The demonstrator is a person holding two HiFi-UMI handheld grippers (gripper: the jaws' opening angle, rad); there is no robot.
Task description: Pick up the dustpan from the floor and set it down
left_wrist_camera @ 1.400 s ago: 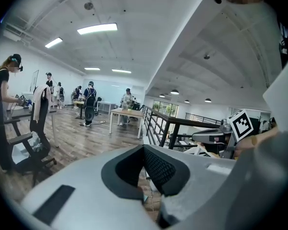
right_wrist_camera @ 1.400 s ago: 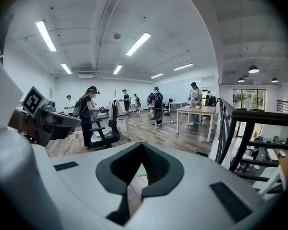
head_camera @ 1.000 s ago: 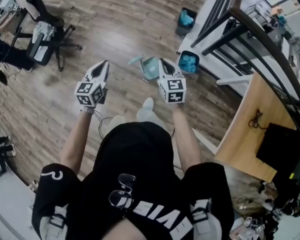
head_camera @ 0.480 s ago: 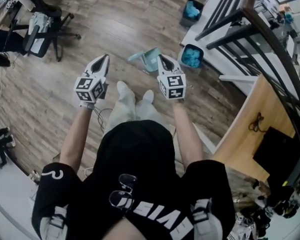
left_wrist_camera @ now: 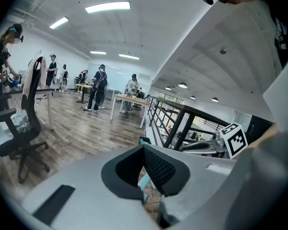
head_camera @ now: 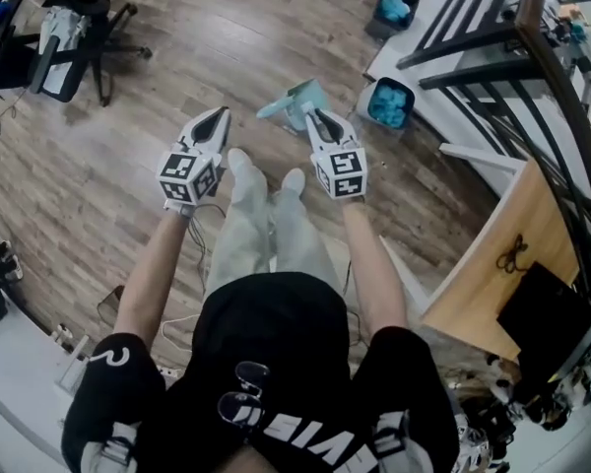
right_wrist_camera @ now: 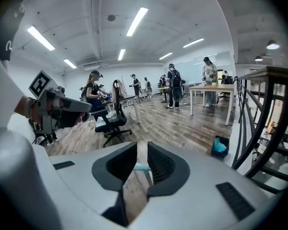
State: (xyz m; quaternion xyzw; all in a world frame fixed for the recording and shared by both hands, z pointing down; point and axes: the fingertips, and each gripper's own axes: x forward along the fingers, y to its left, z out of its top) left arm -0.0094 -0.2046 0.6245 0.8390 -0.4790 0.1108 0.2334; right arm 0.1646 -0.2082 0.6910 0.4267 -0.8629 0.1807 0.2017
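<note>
1. Nearest, the person's pale legs [head_camera: 266,235] stretch out over the wood floor [head_camera: 148,175], and the shoes [head_camera: 238,158] point away from the body.
2. The left gripper [head_camera: 217,116] hangs just beside the left shoe, above the boards and tipped downward. Its jaws are clenched tip to tip, with nothing between them.
3. The right gripper [head_camera: 321,118] hangs on the other side of the feet, about level with the left one. Its marker cube faces the person.
4. The right jaws have just been opening and now stand apart, released. A stretch of teal handle [right_wrist_camera: 136,166] shows in the gap, and neither pad presses on it.
5. The teal dustpan [head_camera: 300,99] sits right at the right gripper's tips, low over the floor. I cannot tell whether it touches the boards.
6. Just right of the dustpan stands a bin [head_camera: 389,101] with blue contents, at the foot of a black railing [head_camera: 473,37].
7. Farther off are a second bin [head_camera: 394,6] by the railing and a chair [head_camera: 64,42] at the far left.
8. Farthest, people [right_wrist_camera: 173,83] stand around tables [right_wrist_camera: 209,87].
</note>
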